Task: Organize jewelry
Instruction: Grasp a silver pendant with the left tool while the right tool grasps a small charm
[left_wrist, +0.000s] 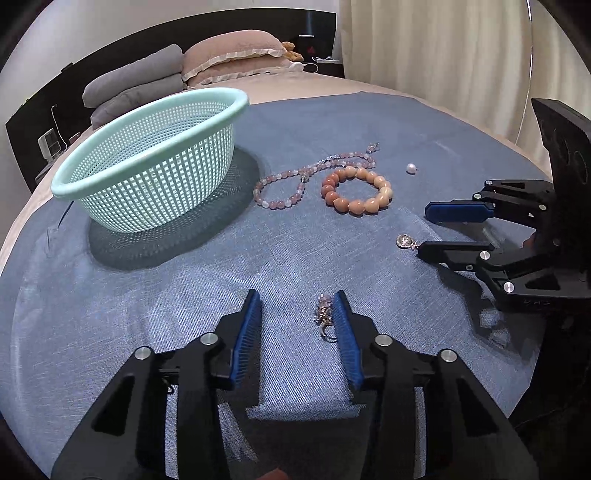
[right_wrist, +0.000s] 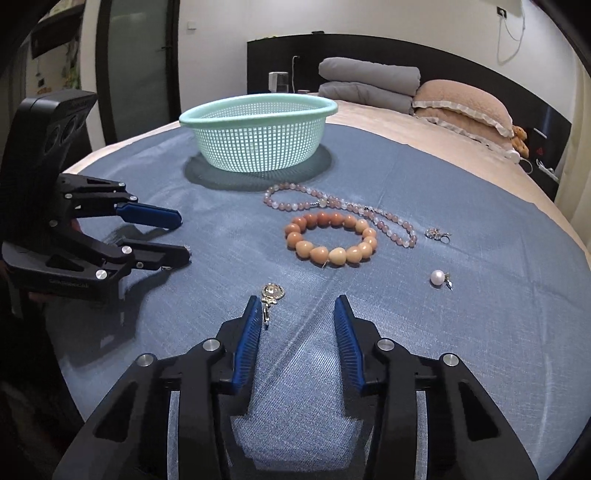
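My left gripper (left_wrist: 297, 295) is open low over the blue cloth; a small silver earring (left_wrist: 325, 319) lies just inside its right finger. My right gripper (right_wrist: 297, 301) is open; a round gold pendant earring (right_wrist: 272, 293) lies by its left finger, also in the left wrist view (left_wrist: 405, 242). A chunky orange bead bracelet (left_wrist: 356, 190) (right_wrist: 330, 238) and a pink bead necklace (left_wrist: 295, 184) (right_wrist: 332, 205) lie mid-cloth. A pearl earring (left_wrist: 411, 168) (right_wrist: 437, 277) and a silver charm (right_wrist: 437, 233) lie further out. A mint mesh basket (left_wrist: 147, 166) (right_wrist: 258, 125) stands empty behind them.
The blue cloth (left_wrist: 184, 295) covers a bed. Grey folded blankets (right_wrist: 369, 85) and pink pillows (right_wrist: 461, 107) sit by a dark headboard. Curtains (left_wrist: 443, 55) hang to the right in the left wrist view.
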